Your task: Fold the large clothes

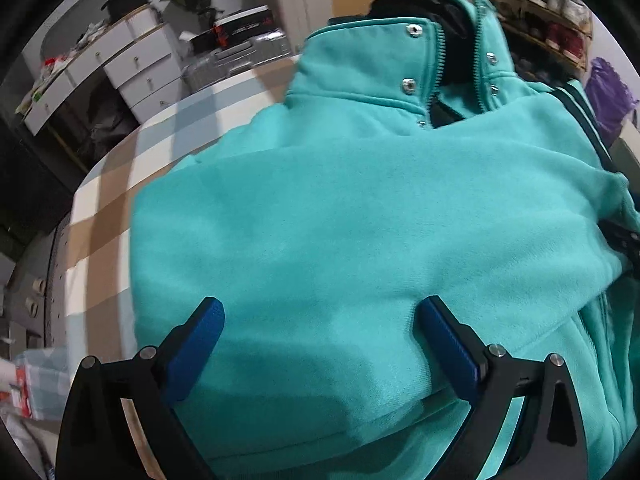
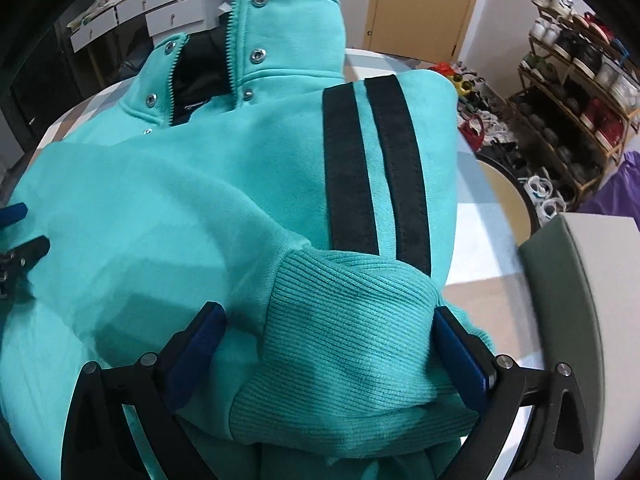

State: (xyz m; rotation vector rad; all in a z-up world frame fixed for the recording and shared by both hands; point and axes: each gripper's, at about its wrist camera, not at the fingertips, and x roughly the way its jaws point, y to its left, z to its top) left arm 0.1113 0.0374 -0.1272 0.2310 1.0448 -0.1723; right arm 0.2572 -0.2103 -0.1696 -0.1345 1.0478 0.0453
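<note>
Jaws, left gripper [image 1: 320, 322]: spread wide, nothing pinched; your blue pads [image 1: 450, 346] hang over the smooth front panel of the teal jacket [image 1: 340, 208].

Jaws, right gripper [image 2: 330, 330]: likewise wide apart; the ribbed cuff [image 2: 344, 332] of a folded-in sleeve lies between your pads, and whether either pad touches the knit cannot be told.

Sleeve: two dark stripes [image 2: 376, 168] run along it, toward the jacket's right side.

Collar [image 1: 360, 64]: stands up at the far end, zip part open, metal snaps [image 1: 408, 85] showing, dark lining inside.

Jacket, location: spread flat on the checked table [image 1: 104, 208], covering most of it; bare top shows along the left edge and far-right corner.

Surroundings: white drawers [image 1: 132, 68] and a shoe rack [image 2: 580, 92] beyond the table.
</note>
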